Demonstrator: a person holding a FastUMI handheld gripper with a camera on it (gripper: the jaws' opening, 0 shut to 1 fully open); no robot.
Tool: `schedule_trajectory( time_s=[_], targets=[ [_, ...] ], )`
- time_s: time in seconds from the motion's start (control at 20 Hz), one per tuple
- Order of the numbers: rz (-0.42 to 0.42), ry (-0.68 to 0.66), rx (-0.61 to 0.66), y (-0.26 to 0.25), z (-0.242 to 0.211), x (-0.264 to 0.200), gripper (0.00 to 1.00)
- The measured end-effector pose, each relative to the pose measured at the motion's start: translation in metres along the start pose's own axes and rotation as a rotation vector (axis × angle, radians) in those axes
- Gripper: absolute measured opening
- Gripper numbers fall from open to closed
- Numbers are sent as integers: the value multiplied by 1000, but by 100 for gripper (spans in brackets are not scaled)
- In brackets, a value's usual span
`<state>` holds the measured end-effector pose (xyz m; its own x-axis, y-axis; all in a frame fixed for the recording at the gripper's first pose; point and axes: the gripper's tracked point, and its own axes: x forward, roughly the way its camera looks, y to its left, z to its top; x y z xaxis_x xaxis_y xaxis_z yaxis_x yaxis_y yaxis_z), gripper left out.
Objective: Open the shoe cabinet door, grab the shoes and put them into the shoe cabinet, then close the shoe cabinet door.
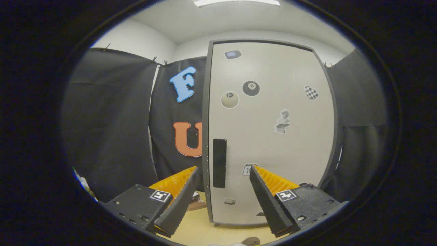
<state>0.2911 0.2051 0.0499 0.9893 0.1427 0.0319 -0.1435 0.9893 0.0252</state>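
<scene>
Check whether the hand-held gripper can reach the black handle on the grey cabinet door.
Probably yes: the hand-held gripper is open, and the black vertical handle stands just beyond its fingers, unobstructed.

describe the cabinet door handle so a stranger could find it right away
Start at the pale shoe cabinet door, shut, straight ahead of the open gripper. Near its left edge, low down, sits the handle, just beyond the fingertips. It is a plain tall black bar; the neighbouring marks are small picture stickers.
</scene>
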Motion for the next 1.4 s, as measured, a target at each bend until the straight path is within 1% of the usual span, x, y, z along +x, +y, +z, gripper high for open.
schedule_trajectory(
  time_s=[0.2, 0.25, 0.3, 0.35, 0.5, 0.55, 0.6, 0.65, 0.75, 0.8, 0.85, 1.05, 1.15, 1.25, 1.4],
  targets=[
    [-21, 34, 15, -1, -11, 51, 95],
    [-24, 56, 19, -2, -15, 59, 92],
    [-24, 62, 31, -1, -17, 65, 89],
    [-25, 68, 42, 1, -18, 69, 80],
    [-17, 106, 46, 6, -27, 81, 71],
    [-21, 123, 41, 6, -31, 85, 66],
    [-31, 138, 41, 6, -35, 86, 64],
    [-49, 130, 37, 4, -34, 87, 59],
    [-72, 128, 27, 0, -34, 86, 47],
    [-62, 137, 24, 0, -36, 86, 41],
    [-43, 147, 21, -1, -36, 84, 37],
    [21, 165, 23, 1, -40, 71, 33],
    [41, 162, 9, 3, -40, 47, 31],
    [65, 166, 19, 4, -41, 33, 30],
    [93, 169, 11, 2, -39, -5, 29]
  ],
)
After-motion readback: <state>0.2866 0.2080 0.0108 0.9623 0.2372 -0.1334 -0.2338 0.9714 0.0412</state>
